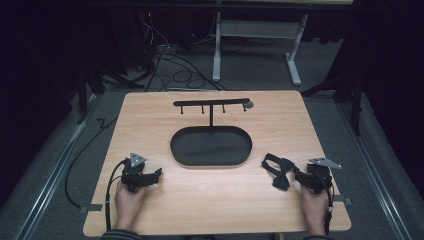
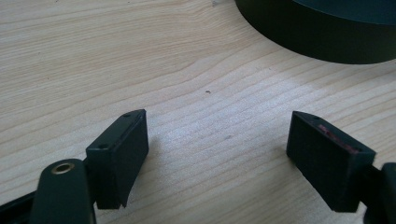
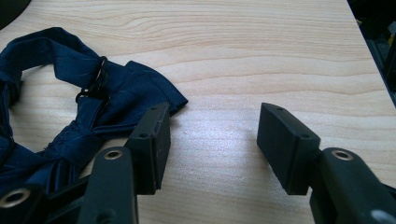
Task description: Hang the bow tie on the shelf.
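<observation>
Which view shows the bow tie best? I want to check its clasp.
The right gripper view: the navy bow tie lies close up, its strap and dark metal clasp visible. The high view shows it small and dark beside the right tongs.

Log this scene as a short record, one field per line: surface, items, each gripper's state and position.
surface: wooden table
stand: black oval tray with a T-shaped hook bar, mid-table
cloth: dark blue bow tie, lying flat beside the right gripper
left gripper: open, nothing between jaws, near the tray
right gripper: open, nothing between jaws
</observation>
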A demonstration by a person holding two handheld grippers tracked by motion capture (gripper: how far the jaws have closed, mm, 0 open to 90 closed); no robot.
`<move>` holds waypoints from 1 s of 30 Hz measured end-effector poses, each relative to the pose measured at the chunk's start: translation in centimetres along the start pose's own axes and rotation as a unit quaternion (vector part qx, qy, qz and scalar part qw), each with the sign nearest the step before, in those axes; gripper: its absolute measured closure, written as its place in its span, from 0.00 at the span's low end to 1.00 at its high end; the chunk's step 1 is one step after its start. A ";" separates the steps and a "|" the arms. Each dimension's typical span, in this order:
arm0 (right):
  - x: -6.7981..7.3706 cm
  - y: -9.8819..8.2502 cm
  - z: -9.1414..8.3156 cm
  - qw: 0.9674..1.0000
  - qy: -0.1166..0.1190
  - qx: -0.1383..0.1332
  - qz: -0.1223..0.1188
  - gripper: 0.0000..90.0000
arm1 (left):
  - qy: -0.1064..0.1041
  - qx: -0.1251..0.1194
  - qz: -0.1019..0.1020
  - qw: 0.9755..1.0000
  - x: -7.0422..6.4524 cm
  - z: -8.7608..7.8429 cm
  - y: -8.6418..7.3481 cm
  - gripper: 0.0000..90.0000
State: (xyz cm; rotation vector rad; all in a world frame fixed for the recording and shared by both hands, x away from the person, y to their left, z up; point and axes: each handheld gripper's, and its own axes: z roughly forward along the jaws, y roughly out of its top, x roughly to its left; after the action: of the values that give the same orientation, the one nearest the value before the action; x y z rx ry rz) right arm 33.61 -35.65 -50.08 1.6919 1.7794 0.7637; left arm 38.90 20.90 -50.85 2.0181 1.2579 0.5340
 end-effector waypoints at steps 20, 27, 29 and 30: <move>0.0 0.1 0.1 1.000 0.010 0.001 -0.010 0.46 | -0.001 0.001 0.000 1.000 0.0 0.0 0.0 0.24; -0.4 0.0 -0.1 1.000 0.024 -0.001 0.009 0.50 | -0.001 0.001 -0.001 1.000 0.0 0.0 0.0 0.24; -0.3 0.0 -0.1 1.000 0.023 -0.001 0.005 0.51 | -0.001 0.001 -0.001 1.000 0.0 0.0 0.0 0.24; -0.2 0.0 -0.2 1.000 0.023 0.000 0.004 0.52 | -0.001 0.001 -0.002 1.000 0.0 0.0 0.0 0.24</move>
State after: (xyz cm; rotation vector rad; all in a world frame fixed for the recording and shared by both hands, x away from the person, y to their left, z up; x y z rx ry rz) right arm 33.49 -35.88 -49.95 1.6945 1.8036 0.8124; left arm 38.90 20.92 -50.82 2.0177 1.2602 0.5285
